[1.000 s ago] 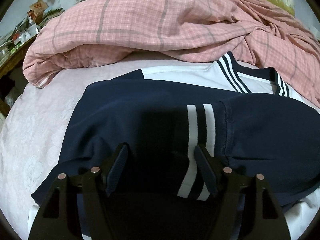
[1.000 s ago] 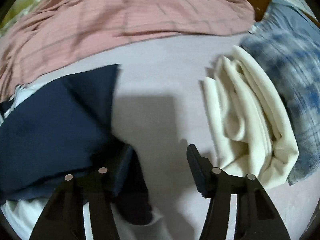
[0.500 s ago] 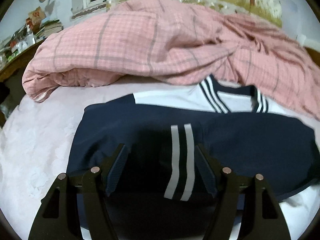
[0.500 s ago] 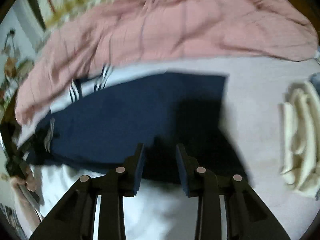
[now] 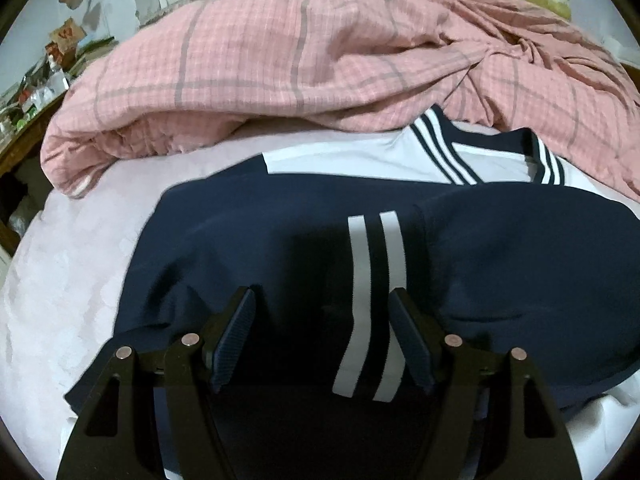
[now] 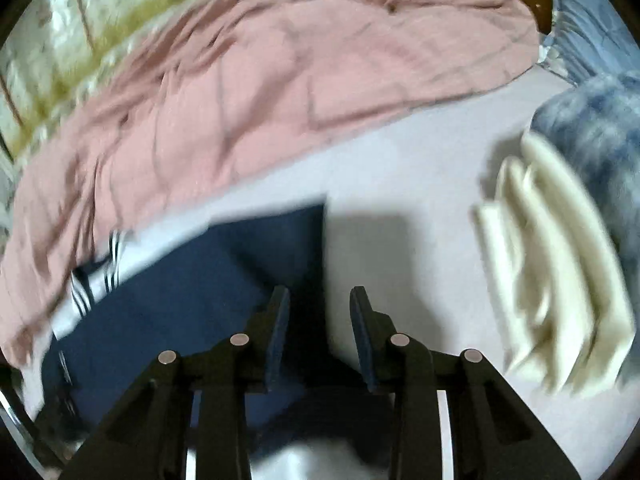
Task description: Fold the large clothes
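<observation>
L gripper [image 5: 322, 332] hovers wide open over navy shirt [image 5: 280, 248] w/ 2 white stripes; R gripper [image 6: 320, 332], narrower, empty, at shirt's edge on bed [image 6: 400, 184].

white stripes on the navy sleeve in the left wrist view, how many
2. Both run side by side down the navy sleeve: the left stripe and the right stripe, between the open left gripper fingers. The collar's separate stripes aren't counted.
</observation>
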Demonstrator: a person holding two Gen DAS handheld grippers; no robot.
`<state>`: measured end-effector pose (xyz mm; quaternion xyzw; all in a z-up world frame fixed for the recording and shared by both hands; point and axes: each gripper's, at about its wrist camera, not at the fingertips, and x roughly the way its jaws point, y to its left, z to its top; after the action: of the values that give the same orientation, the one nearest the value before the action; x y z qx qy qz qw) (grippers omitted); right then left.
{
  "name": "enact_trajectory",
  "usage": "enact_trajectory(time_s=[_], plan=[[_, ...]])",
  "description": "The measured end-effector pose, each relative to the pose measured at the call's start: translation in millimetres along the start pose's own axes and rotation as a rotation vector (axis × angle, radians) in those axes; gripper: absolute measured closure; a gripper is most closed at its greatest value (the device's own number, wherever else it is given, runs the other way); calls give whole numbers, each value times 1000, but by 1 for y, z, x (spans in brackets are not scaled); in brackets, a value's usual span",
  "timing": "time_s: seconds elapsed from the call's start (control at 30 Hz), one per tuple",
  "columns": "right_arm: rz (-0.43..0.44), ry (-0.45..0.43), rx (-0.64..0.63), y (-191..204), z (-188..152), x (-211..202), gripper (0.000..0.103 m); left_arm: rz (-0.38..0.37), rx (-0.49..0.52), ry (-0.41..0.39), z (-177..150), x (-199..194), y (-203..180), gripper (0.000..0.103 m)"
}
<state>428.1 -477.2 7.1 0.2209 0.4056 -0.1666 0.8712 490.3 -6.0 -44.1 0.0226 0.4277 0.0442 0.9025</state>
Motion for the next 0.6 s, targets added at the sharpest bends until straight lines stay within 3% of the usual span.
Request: enact_trajectory(time_s=[0.1, 0.17, 0.27, 0.3, 0.33, 0.37, 0.5, 0.6], plan=[[37, 81, -87, 4, 26, 28, 67, -24, -36, 13, 2, 4, 4, 34], [71, 174, -213, 14, 33, 56, 50, -37, -57, 21, 3, 6, 7, 32], [46, 188, -267, 18, 34, 82, 43, -44, -65, 23, 2, 7, 7, 32], [44, 211, -255, 18, 33, 91, 48, -40, -62, 22, 2, 7, 6, 32], [43, 210, -243, 16, 36, 99, 66, -35, -59, 20, 2, 7, 5, 32], [60, 181, -238, 16, 39, 96, 95, -31, -56, 19, 2, 7, 5, 32], [77, 123, -246, 19, 58, 83, 99, -13, -41, 15, 2, 6, 2, 32], [19, 124, -300, 30, 65, 86, 99, -6, -34, 14, 3, 6, 2, 32]])
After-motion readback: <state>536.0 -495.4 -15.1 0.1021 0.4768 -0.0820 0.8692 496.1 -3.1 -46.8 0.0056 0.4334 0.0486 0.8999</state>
